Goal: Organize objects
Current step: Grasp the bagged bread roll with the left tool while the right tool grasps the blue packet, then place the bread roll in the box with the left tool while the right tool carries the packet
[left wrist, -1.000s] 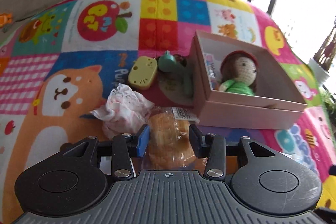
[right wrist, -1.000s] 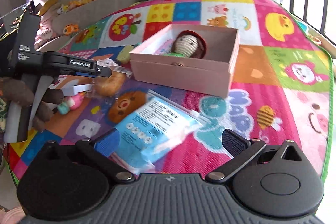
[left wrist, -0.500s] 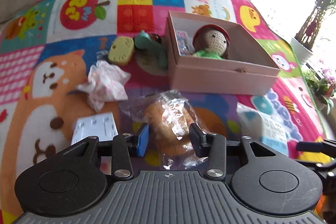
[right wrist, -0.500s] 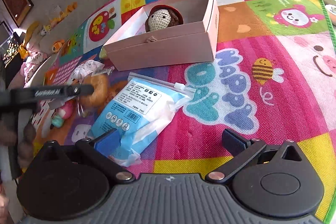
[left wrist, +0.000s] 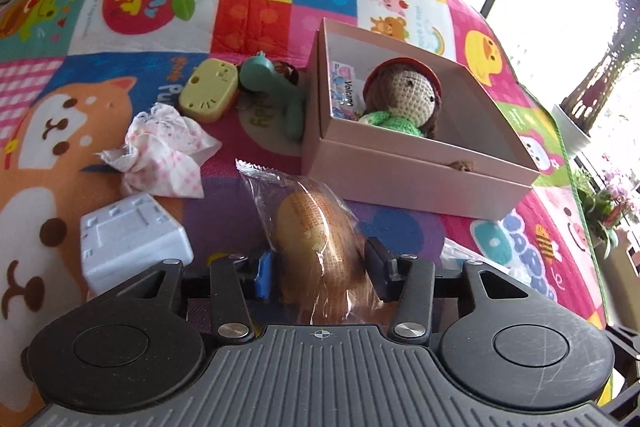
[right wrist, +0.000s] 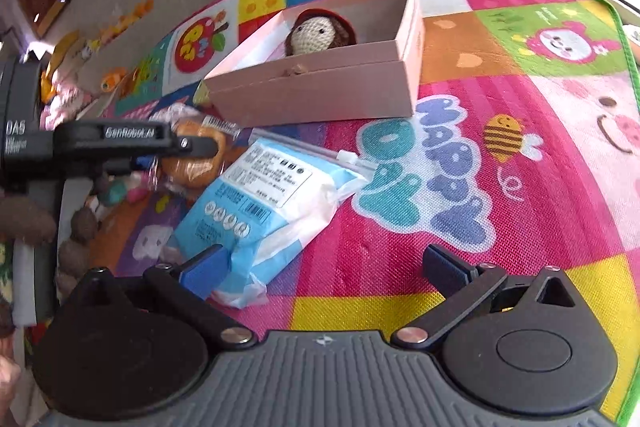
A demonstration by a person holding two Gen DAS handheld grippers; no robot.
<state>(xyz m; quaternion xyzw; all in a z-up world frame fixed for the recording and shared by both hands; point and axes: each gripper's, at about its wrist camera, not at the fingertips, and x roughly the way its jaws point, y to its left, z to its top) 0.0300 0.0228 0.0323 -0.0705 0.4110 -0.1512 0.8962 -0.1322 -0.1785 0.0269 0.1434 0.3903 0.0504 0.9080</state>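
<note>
**Wrapped bun between left fingers; pink box ahead, partly filled**

Left wrist view, left to right. White plastic block point(left wrist: 132, 239) sits at lower left on the play mat point(left wrist: 80, 131); above it a crumpled pink-checked cloth point(left wrist: 164, 151), then a yellow cat-face case point(left wrist: 210, 91) and a green toy point(left wrist: 280, 87) just beside the box's left wall.

Centre bottom: wrapped bun point(left wrist: 316, 239) lies between the fingers of the left gripper point(left wrist: 318, 269). Its long axis runs along the pointing line, away from the camera, sealed wrapper end point(left wrist: 256, 169) toward the upper left. The fingers are easing apart at this moment; the wrapper bulges against both, and the bun looks pinched, though pad contact is partly hidden by film.

Key relation: pink box point(left wrist: 400, 183) lies ahead and to the right of the bun, near wall close to the wrapper tip. The left hand is the nearer one. Judgement: next move is a lift over that near wall and forward into the box.

Box contents: crocheted doll point(left wrist: 404, 99) leaning in the left part, a printed packet point(left wrist: 344, 91) behind it against the left wall; right part of the floor is bare.

Right wrist view: right gripper point(right wrist: 320, 265) has fingers spread wide, holding nothing. Blue-and-white zip pouch point(right wrist: 264, 203) lies on the mat, its near end by the left finger.
</note>
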